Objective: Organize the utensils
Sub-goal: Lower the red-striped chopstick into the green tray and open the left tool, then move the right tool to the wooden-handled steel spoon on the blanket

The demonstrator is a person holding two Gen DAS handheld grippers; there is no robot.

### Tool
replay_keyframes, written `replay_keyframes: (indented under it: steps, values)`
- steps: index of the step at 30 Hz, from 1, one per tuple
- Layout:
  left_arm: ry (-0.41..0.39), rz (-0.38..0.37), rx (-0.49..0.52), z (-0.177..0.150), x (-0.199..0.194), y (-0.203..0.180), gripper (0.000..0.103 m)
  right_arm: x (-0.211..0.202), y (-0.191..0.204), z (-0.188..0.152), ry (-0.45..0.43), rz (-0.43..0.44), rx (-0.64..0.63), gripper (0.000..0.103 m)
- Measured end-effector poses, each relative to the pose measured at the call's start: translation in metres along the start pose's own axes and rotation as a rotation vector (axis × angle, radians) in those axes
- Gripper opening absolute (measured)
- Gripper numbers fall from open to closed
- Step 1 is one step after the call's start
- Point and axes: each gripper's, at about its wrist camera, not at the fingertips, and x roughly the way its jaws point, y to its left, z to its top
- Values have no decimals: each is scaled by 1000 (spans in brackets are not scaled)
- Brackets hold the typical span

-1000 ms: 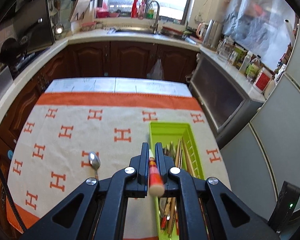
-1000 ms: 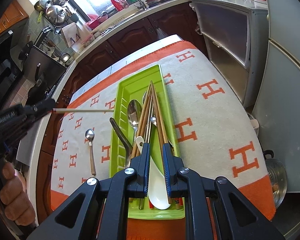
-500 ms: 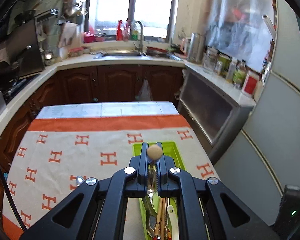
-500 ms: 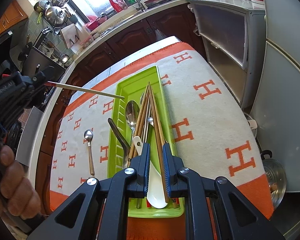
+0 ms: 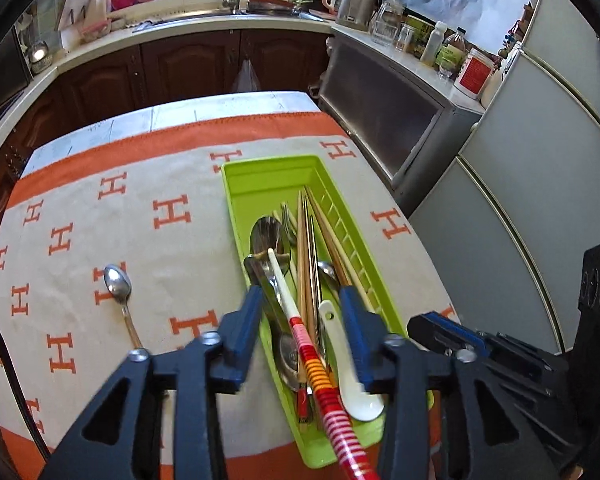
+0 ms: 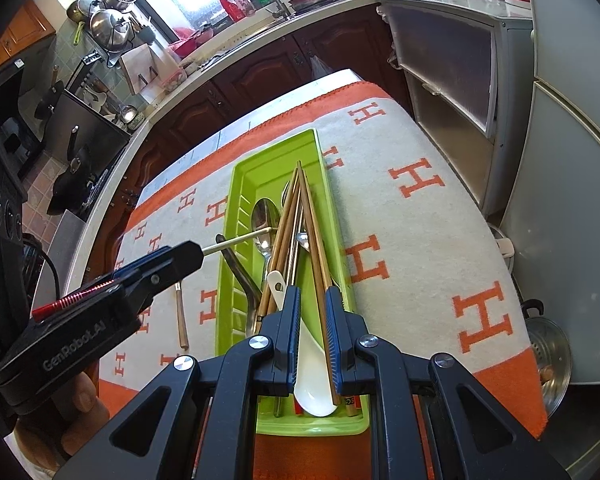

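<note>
Left claw (image 5: pixel 302 312) just spread apart over green tray (image 5: pixel 260 176), striped chopstick (image 5: pixel 300 328) loose between the pads, tip resting on big spoon (image 5: pixel 270 236) in tray. Right claw (image 6: pixel 313 312) nearly together above white spoon (image 6: pixel 312 384), grip unclear. Small spoon (image 5: pixel 118 284) out on table cloth (image 5: pixel 172 248), left of tray.

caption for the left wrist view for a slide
Left claw open over the green tray, striped chopstick between its jaws, tip on a spoon.
</note>
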Motion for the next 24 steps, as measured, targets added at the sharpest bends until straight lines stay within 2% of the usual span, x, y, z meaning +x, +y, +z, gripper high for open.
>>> replay_keyframes:
  steps: [2,12,24]
  values:
    - [15,-20,0,-4,-4,4,54,1,2,-1,4,1,-3,13]
    - [109,-63,13,-23,-15,21,55,10,12,-4,48,49,-10,13]
    - [125,-19,-78,-35,-20,61,55,26,13,-7,119,41,-14,13]
